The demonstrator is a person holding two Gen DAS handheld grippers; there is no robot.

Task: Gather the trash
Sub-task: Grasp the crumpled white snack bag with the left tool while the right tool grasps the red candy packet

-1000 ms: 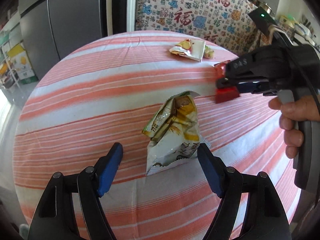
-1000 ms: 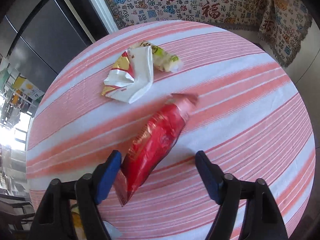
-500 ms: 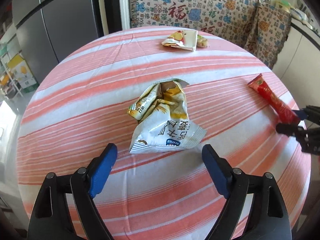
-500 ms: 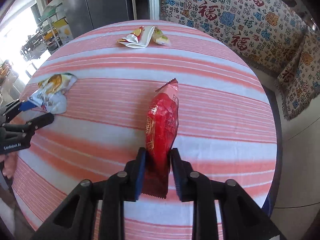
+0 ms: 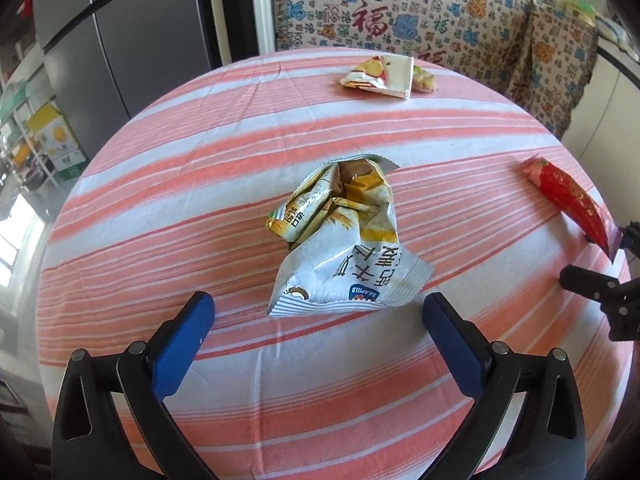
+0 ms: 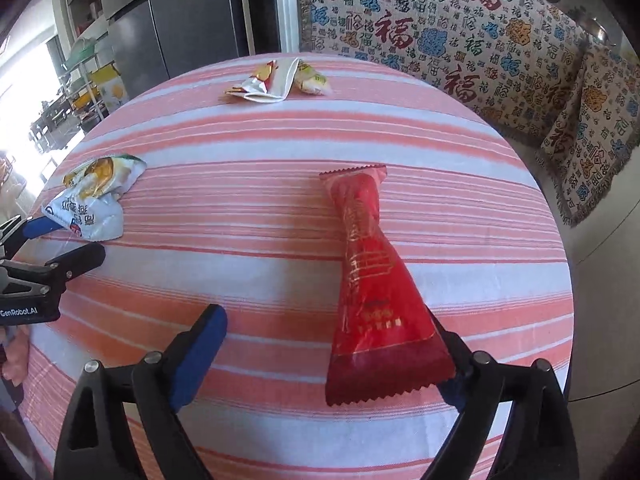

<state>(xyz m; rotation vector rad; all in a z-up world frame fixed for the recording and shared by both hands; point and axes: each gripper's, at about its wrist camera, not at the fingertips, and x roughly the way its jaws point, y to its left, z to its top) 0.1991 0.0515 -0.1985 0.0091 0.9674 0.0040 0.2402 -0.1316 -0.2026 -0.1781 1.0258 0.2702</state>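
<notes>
Looks like a home kitchen-dining area: round table (image 5: 248, 128) with a striped cloth, big grey fridge (image 5: 132, 40) behind, patterned throw (image 6: 460, 32) on a sofa.

The right tongs (image 6: 332, 356), clamped on the red packet (image 6: 374, 292) half a second ago, have just been opening; the packet lies released between them. The left tongs (image 5: 318, 344) also widened, short of the crumpled white bag (image 5: 340, 248).

"SEAMILD" on white bag (image 5: 340, 256), w/ upside-down Chinese chars. "GenRobot.AI" on left gripper (image 6: 28, 312). Red "福" repeated on cloth (image 6: 440, 20).
</notes>
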